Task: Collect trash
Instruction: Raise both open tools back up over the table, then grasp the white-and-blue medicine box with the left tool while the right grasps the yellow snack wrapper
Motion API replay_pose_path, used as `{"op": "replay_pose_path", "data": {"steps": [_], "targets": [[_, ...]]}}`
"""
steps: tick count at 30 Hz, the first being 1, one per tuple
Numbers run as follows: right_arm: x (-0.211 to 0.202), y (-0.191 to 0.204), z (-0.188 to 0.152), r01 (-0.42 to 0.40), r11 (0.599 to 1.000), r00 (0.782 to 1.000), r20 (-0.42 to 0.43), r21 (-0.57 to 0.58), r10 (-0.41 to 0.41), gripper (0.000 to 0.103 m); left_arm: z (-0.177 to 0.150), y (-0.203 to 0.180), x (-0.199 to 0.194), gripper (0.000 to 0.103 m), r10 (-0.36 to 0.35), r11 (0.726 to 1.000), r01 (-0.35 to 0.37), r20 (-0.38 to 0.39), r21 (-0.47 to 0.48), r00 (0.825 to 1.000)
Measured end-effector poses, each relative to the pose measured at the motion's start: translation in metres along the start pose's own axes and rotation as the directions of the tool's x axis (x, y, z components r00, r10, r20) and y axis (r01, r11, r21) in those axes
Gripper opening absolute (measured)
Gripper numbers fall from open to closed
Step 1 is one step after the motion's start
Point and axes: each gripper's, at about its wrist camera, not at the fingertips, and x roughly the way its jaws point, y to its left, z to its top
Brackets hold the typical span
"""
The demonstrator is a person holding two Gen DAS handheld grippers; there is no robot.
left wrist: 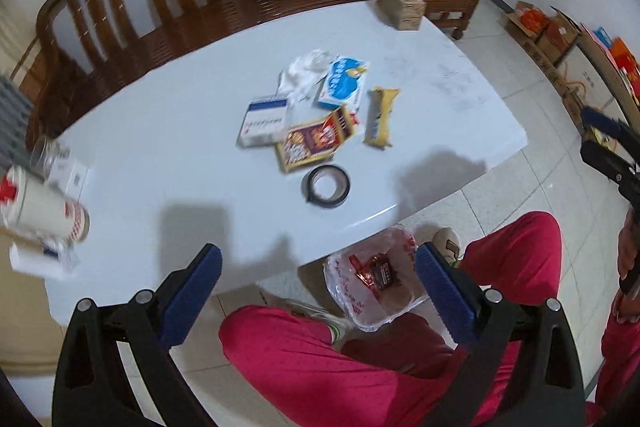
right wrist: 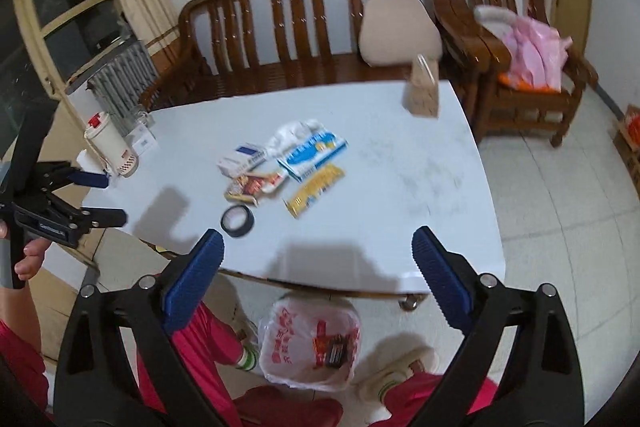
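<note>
Five pieces of trash sit clustered mid-table (left wrist: 160,131): a crumpled white wrapper (left wrist: 302,73), a blue-and-white carton (left wrist: 344,83), a white box (left wrist: 264,123), a glossy brown snack pack (left wrist: 316,141) and a yellow foil bar wrapper (left wrist: 382,117). One black tape roll (left wrist: 326,185) lies beside them. Below, one thin plastic bag (right wrist: 310,343) holds wrappers. Left gripper (left wrist: 318,267) and right gripper (right wrist: 318,253) both gape wide, nothing between them.
</note>
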Motion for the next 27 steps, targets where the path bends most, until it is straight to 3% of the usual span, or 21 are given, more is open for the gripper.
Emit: {"op": "replay_pose_path", "data": {"steps": [5, 15, 27], "targets": [[0.005, 0.01, 0.023, -0.04, 0.999, 0.999, -0.008, -0.011, 0.04, 0.093, 0.02, 0.0, 0.002, 0.095, -0.052, 0.999, 0.052, -0.034, 0.014, 0.998], [0.041, 0.009, 0.064, -0.064, 0.998, 0.994, -0.085, 0.004, 0.064, 0.093, 0.072, 0.017, 0.036, 0.095, -0.011, 0.998, 0.018, -0.117, 0.054, 0.993], [0.141, -0.006, 0.073, -0.041, 0.998, 0.965, -0.256, 0.05, 0.053, 0.093, 0.111, 0.042, 0.111, 0.095, -0.041, 0.997, 0.053, -0.234, 0.047, 0.971]]}}
